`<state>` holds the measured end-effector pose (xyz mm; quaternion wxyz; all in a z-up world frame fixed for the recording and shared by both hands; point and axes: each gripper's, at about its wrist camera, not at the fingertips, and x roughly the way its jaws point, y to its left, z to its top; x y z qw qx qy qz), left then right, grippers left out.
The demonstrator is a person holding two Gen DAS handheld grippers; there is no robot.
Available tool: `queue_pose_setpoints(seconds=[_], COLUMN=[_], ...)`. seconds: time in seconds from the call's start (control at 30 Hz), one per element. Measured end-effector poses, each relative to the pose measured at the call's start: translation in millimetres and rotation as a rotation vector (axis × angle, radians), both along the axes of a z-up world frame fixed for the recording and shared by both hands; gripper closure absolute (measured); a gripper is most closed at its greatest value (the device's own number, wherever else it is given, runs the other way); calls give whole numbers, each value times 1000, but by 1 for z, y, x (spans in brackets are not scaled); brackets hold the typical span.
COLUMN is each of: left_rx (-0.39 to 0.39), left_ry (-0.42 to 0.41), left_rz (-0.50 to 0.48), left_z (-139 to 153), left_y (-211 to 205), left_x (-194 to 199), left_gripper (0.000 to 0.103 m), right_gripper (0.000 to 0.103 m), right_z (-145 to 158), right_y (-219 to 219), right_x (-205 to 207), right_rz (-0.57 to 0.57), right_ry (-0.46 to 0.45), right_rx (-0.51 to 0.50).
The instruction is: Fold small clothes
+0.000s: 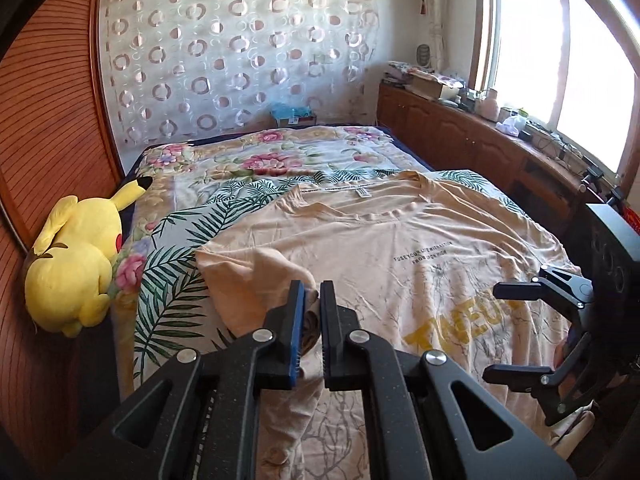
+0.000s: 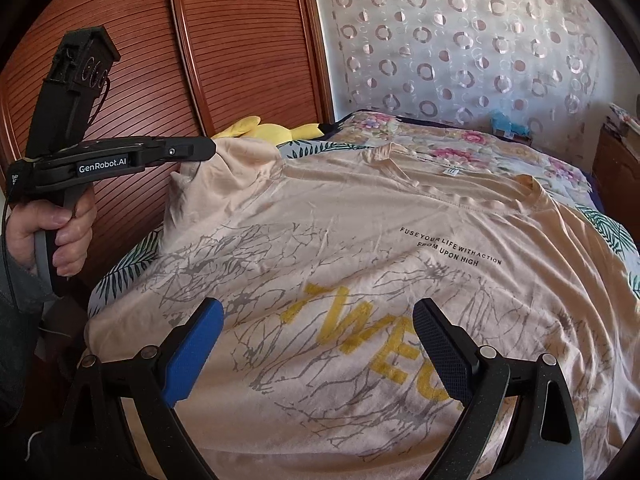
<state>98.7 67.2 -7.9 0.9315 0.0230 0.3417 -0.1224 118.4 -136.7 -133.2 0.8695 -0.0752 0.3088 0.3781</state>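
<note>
My right gripper (image 2: 318, 344) gapes over the peach T-shirt (image 2: 360, 248); at ten o'clock, left gripper (image 2: 210, 148) pinches its sleeve.

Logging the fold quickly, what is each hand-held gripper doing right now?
Left hand-held gripper: shut on the sleeve of the peach cotton T-shirt.
Right hand-held gripper: open, holding nothing.

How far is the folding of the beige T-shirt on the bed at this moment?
Done: the T-shirt lies spread front up on the bed. In hand: the left hand-held gripper is shut on its sleeve, lifting it; no fold is laid yet. The right hand-held gripper is open above the print. Left: nearly all the folds.
</note>
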Motion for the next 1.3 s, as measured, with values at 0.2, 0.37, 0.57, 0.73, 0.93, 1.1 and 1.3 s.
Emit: queue_pose_setpoints(seconds=[0.2,0.37,0.57,0.73,0.93,1.1,1.3], left_rx=[17,6,-38,-78,-86,-109,-113], left_ry=[-6,-10,3,36,54,53,48], left_rz=[26,66,128,170,228,260,274], left_z=[-4,-8,-19,-39,-56,-60,-64], left_y=[12,34,67,86,100,115,121], left_x=[-9,-21,-32,-35,-40,-47,-54], left_gripper=[83,68,49,24,24,24,24], right_gripper=[9,20,33,42,42,47,74], right_z=[-7,-1,14,23,14,-4,-24], right_y=[5,10,30,61,105,138,164], right_x=[0,4,14,28,48,58,78], right_rz=[-1,13,62,117,171,218,237], right_ry=[5,-5,-42,-57,-27,-4,27], right_rx=[-13,-35,-75,-99,-105,-166,-231])
